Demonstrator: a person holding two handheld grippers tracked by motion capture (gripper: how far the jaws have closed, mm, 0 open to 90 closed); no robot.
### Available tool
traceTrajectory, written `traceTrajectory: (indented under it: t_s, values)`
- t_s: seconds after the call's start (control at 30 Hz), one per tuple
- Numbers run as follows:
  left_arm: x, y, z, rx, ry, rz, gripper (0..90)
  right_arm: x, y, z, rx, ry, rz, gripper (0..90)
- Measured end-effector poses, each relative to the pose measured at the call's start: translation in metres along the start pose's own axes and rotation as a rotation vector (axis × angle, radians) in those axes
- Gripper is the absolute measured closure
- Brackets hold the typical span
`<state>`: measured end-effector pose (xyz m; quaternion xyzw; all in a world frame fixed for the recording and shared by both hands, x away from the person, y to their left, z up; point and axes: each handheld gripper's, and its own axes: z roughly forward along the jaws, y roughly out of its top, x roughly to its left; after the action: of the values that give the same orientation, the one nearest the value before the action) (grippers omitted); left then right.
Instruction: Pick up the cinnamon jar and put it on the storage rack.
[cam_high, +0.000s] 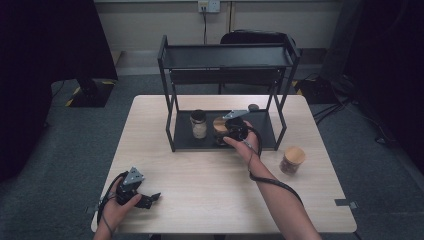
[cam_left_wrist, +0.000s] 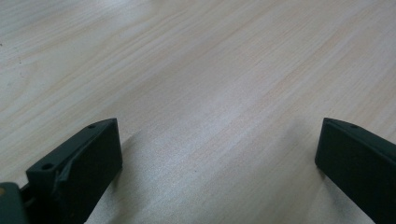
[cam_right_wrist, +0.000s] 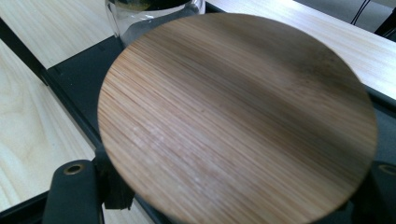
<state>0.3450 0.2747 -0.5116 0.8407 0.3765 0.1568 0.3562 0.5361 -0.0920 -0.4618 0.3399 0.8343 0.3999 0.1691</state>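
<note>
A jar with a round bamboo lid (cam_right_wrist: 233, 116) stands on the lower tier (cam_high: 262, 131) of a black two-tier rack. My right gripper (cam_high: 234, 130) reaches into that tier and is shut on this jar, one black jaw on each side just under the lid. Close beside it on the same tier stands a glass jar with a black lid (cam_high: 198, 124), whose glass wall (cam_right_wrist: 154, 14) rises behind the bamboo lid. My left gripper (cam_high: 149, 199) rests on the table near the front left corner, its jaws wide open over bare wood (cam_left_wrist: 219, 154).
Another bamboo-lidded jar (cam_high: 292, 160) stands on the light wooden table (cam_high: 200, 175) to the right of the rack. The rack's upper tier (cam_high: 225, 56) overhangs the lower one. A small dark object (cam_high: 253, 106) sits at the back of the lower tier. A chair (cam_high: 255, 37) stands behind.
</note>
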Motion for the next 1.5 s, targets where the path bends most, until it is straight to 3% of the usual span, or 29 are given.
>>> traceTrajectory:
  t_s: [0.97, 1.5]
  values:
    - [0.000, 0.000, 0.000, 0.000, 0.000, 0.000, 0.1, -0.002, -0.001, 0.019, 0.001, -0.017, 0.005, 25.0]
    - [0.000, 0.000, 0.000, 0.000, 0.000, 0.000, 0.1, -0.005, -0.003, 0.022, -0.007, -0.006, 0.037, 25.0]
